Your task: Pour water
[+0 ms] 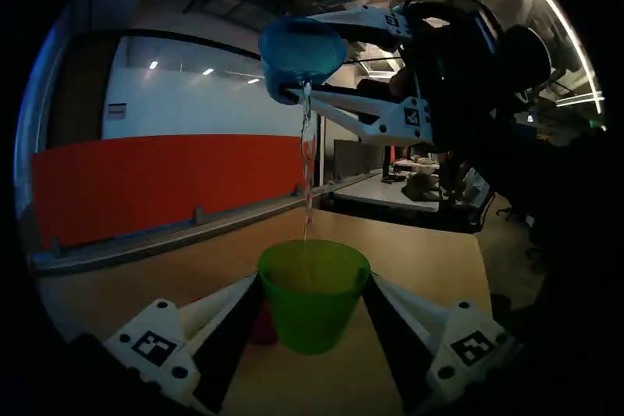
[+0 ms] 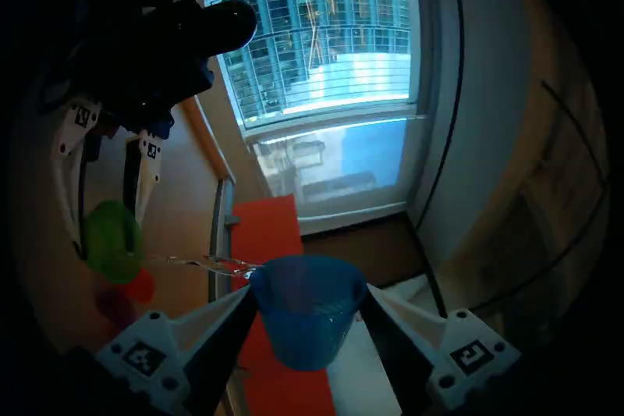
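— The green cup (image 1: 313, 295)?
— Clenched in my left gripper (image 1: 313, 285) fingers, over the worktop (image 1: 421, 248). My right gripper (image 2: 308, 295) fingers grasped the tilted blue cup (image 2: 308, 318); water (image 1: 306, 174) streamed in. Pouring unfinished, I judged.

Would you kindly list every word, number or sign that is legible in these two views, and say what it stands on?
Wall sign, left gripper view: too small and blurred to read.
Square markers: black-and-white patterns, no words or numbers.
Green cup and blue cup: no print visible.
No other text is legible.
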The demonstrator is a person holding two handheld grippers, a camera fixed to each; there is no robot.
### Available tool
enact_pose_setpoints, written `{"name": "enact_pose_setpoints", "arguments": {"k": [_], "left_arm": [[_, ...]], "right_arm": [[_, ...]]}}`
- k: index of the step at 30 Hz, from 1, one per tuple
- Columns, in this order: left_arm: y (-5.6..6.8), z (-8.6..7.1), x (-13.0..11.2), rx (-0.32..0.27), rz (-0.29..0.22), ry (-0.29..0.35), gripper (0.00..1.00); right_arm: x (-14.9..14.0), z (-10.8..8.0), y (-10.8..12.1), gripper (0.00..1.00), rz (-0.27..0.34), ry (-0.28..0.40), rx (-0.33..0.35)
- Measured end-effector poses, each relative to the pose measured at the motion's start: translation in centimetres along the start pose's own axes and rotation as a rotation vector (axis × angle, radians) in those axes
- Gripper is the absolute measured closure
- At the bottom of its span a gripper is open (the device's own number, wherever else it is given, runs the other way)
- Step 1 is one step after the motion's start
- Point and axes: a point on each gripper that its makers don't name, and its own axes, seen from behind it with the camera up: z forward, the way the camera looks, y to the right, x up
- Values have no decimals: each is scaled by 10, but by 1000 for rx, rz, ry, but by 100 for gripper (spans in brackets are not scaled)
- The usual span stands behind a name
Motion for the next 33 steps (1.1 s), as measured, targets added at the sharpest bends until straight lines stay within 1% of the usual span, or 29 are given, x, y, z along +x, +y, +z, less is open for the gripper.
{"name": "enact_pose_setpoints", "arguments": {"k": [12,33], "left_arm": [[0,1,1,1,-4,3,14],[-2,2,0,4,-14,9,14]], "right_arm": [[3,1,8,10,-47,6,-12],[12,5,9,9,-124,13,-11]]}}
